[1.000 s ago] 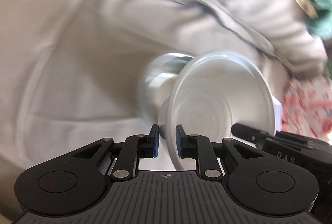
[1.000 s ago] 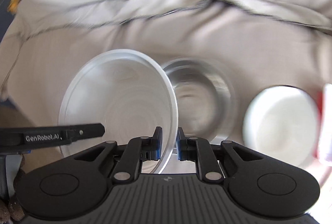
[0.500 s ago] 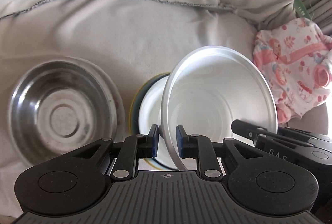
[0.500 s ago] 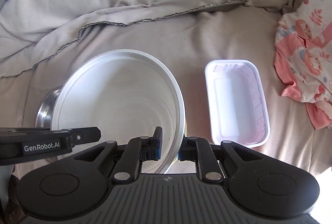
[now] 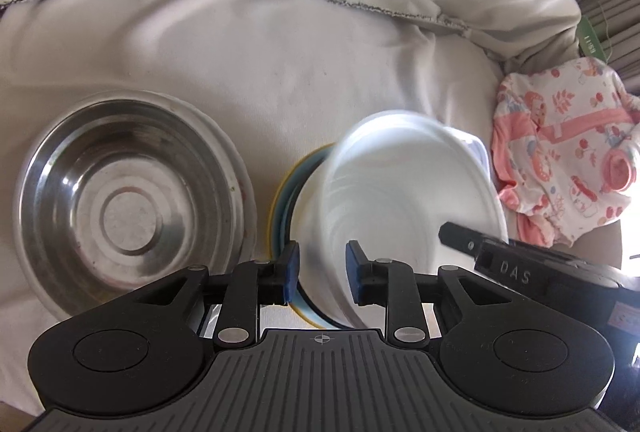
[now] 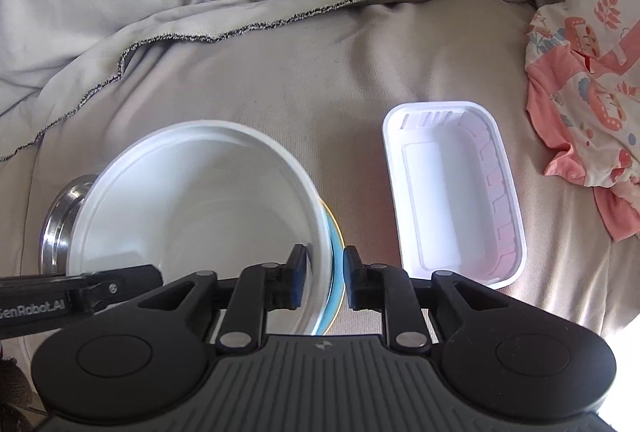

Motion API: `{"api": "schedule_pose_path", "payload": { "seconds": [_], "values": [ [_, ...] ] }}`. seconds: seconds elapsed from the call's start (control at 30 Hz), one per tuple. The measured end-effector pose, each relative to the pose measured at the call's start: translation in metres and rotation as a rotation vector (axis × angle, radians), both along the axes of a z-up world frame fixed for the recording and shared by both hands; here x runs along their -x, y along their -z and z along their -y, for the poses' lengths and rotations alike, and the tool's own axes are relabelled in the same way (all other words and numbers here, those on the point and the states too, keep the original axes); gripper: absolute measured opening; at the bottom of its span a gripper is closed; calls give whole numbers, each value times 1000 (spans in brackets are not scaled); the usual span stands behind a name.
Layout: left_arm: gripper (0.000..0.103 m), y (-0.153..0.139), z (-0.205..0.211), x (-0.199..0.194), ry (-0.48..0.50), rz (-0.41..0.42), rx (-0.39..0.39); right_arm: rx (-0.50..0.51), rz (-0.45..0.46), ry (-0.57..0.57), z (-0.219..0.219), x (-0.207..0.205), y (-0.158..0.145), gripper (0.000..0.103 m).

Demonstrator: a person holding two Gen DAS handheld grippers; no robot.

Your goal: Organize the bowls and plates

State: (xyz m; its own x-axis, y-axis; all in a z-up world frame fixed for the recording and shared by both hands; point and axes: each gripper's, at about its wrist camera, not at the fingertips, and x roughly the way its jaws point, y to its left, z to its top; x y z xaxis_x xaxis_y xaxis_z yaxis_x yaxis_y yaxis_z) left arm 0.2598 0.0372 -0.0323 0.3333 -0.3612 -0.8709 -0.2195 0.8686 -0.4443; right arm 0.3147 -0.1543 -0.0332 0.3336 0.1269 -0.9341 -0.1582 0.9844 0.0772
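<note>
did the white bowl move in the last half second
Yes. In the left wrist view the white bowl has dropped from between the opened left gripper onto the blue plate, toward the steel bowl.

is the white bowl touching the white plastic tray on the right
Apart. The right wrist view shows bare grey blanket between the white bowl rim and the white plastic tray.

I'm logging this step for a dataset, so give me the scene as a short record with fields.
surface: grey blanket
white bowl: over a blue plate, rim between both grippers' jaws
left gripper: open
right gripper: open
steel bowl: left of the white bowl
white tray: right of the white bowl, empty
pink garment: far right
</note>
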Motion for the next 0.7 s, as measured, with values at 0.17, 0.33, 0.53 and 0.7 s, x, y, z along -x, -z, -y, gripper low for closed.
{"api": "schedule_pose_path", "payload": {
  "seconds": [0.17, 0.33, 0.53, 0.7],
  "values": [
    [29, 0, -2, 2, -13, -10, 40, 34, 12, 8, -4, 0, -2, 21],
    [29, -8, -11, 15, -49, 19, 43, 35, 54, -29, -15, 7, -17, 21],
    [29, -19, -58, 45, -215, 22, -14, 0, 152, -75, -41, 3, -47, 22],
    [29, -5, -119, 75, -407, -70, -133, -46, 51, -287, -114, -18, -44, 49]
  ]
}}
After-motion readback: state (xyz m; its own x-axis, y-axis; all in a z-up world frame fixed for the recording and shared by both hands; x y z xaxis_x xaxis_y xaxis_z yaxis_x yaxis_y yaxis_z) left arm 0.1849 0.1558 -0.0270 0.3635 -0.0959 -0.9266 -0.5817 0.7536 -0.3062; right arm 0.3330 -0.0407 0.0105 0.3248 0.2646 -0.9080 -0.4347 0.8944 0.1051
